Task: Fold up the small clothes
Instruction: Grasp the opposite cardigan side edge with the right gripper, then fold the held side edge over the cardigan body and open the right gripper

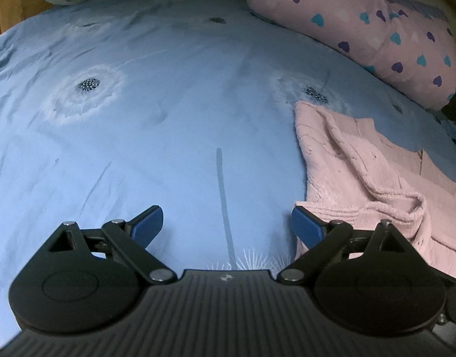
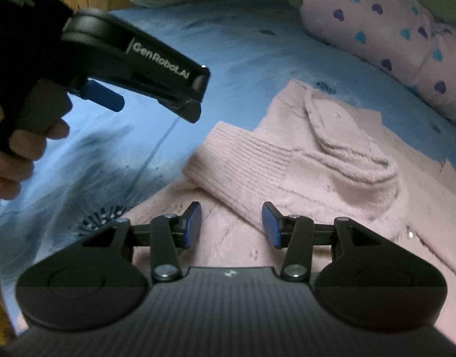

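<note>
Both sets of my jaws stand apart with nothing between the blue pads. My right gripper [image 2: 232, 226] is parted only moderately and hangs low over the pale pink knitted sweater [image 2: 302, 163], just short of the ribbed sleeve cuff [image 2: 228, 154] that lies folded across the body. My left gripper [image 1: 227, 226] is spread wide above bare sheet, its right-side pad [image 1: 306, 227] just at the sweater's [image 1: 361, 178] near edge; from the right wrist view I see it [image 2: 144, 89] held in the air, to the left of the garment.

The sweater lies on the blue dandelion-print bed sheet [image 1: 153, 148], rumpled, with one sleeve already thrown inward and a thick fold humped over the middle. A pink pillow with purple and teal hearts [image 1: 376, 35] sits well beyond it.

To do this fold well, I judge I should pinch a single clear edge, cuff or hem, rather than bite into the heaped middle, where the soft knit would bunch. The left jaws ought to slide under the near side edge and close on both layers, so the two grips lift evenly and the fabric lays flat.
</note>
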The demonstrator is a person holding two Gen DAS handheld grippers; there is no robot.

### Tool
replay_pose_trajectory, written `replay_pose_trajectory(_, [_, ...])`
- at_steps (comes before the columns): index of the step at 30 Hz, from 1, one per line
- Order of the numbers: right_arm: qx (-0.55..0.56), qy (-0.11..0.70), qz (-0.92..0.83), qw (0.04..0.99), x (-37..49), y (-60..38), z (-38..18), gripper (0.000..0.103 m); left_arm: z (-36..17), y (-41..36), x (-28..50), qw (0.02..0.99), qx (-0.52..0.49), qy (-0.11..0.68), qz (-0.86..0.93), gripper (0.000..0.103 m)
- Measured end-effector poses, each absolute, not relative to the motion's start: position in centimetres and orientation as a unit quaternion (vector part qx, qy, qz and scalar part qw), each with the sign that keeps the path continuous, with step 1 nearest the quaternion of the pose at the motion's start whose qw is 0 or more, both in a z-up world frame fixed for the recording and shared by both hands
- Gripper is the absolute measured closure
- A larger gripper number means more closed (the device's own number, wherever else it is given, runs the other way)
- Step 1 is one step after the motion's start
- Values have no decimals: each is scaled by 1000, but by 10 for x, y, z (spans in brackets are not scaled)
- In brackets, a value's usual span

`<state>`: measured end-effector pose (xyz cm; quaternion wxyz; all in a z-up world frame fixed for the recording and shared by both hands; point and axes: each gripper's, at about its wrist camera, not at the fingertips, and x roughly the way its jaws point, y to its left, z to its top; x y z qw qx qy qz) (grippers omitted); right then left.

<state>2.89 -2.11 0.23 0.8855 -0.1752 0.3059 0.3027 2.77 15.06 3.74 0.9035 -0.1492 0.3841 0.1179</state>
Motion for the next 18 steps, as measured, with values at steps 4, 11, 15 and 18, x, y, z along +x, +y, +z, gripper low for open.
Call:
replay_pose_trajectory(4, [-154,303,305,889,36,-19,2,57,39,151,27,904,-152,381,118,7])
replay_pose_trajectory(11, [-122,286,310,899,39,-28,10,91,38,149,27,906,-155,377,113,7])
replay_pose_trajectory(15, [-82,257,300,915,37,-48,33,91,40,146,27,909,-149,374,108,7])
replay_pose_trajectory(18, [-56,230,281,930,36,-69,52,91,40,144,28,910,-148,373,105,7])
